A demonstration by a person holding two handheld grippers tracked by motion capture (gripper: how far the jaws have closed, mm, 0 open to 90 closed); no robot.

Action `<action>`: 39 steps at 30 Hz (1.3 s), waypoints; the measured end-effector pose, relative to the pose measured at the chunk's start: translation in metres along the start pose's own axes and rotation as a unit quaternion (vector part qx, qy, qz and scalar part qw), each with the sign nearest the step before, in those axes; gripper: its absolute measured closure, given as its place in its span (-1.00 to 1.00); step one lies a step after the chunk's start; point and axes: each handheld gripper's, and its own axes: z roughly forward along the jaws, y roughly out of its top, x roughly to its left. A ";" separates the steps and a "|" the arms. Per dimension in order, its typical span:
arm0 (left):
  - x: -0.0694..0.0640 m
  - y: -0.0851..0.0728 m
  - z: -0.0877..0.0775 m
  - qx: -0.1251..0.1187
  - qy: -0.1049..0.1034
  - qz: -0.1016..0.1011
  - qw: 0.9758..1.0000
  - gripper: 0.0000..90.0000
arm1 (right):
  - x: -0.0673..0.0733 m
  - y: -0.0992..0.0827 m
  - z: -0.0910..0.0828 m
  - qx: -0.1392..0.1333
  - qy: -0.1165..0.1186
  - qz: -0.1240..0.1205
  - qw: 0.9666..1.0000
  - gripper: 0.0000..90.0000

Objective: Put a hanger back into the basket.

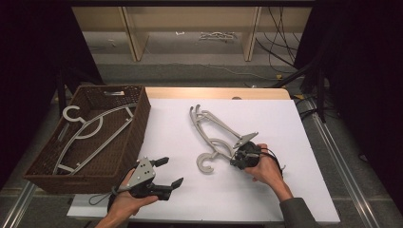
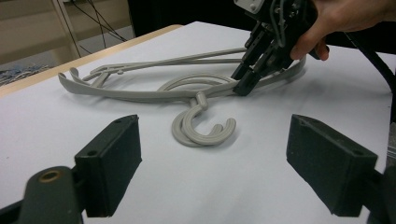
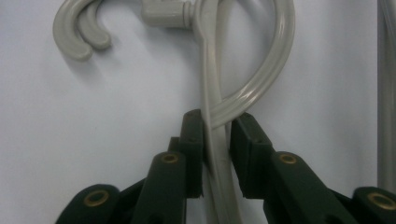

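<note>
The right gripper (image 1: 241,159) is clamped on a grey hanger (image 1: 216,134) lying on the white table (image 1: 266,199); in the right gripper view its jaws pinch the hanger's thin bar (image 3: 217,154) just below where a curved loop (image 3: 271,74) crosses it, with the hook (image 3: 77,28) up and to the left. From the left gripper view the right gripper (image 2: 250,77) comes down from above onto the hanger's (image 2: 154,91) arm, tilted, a hand (image 2: 341,21) wrapped round its body; the hook (image 2: 201,130) there looks doubled, so this may be two hangers stacked, though that is hard to tell. The left gripper (image 1: 170,172) has its jaws wide apart, holding nothing, hovering near the table's front-left edge and pointing toward the hook (image 1: 205,164). To the left, touching the table's side, sits a brown wicker basket (image 1: 135,128) with another grey hanger (image 1: 90,137) lying inside it.
</note>
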 end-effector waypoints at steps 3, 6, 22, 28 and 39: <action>0.001 0.000 -0.001 0.002 0.003 0.000 1.000 -0.60 | 0.002 0.002 -0.001 0.003 -0.002 -0.023 1.000 0.77; 0.002 0.000 -0.002 0.001 0.008 0.001 1.000 -0.60 | 0.006 0.006 -0.005 0.001 -0.011 -0.049 0.999 0.79; 0.003 0.000 -0.004 0.002 0.018 0.006 1.000 -0.57 | 0.010 0.016 -0.034 -0.031 -0.045 -0.091 0.994 0.82; 0.004 0.000 -0.004 0.008 0.021 0.007 1.000 -0.55 | 0.008 0.017 -0.046 -0.060 -0.063 -0.093 0.992 0.83; 0.005 -0.001 -0.004 0.017 0.035 0.007 0.999 -0.51 | 0.019 0.021 -0.064 -0.090 -0.033 -0.111 0.989 0.83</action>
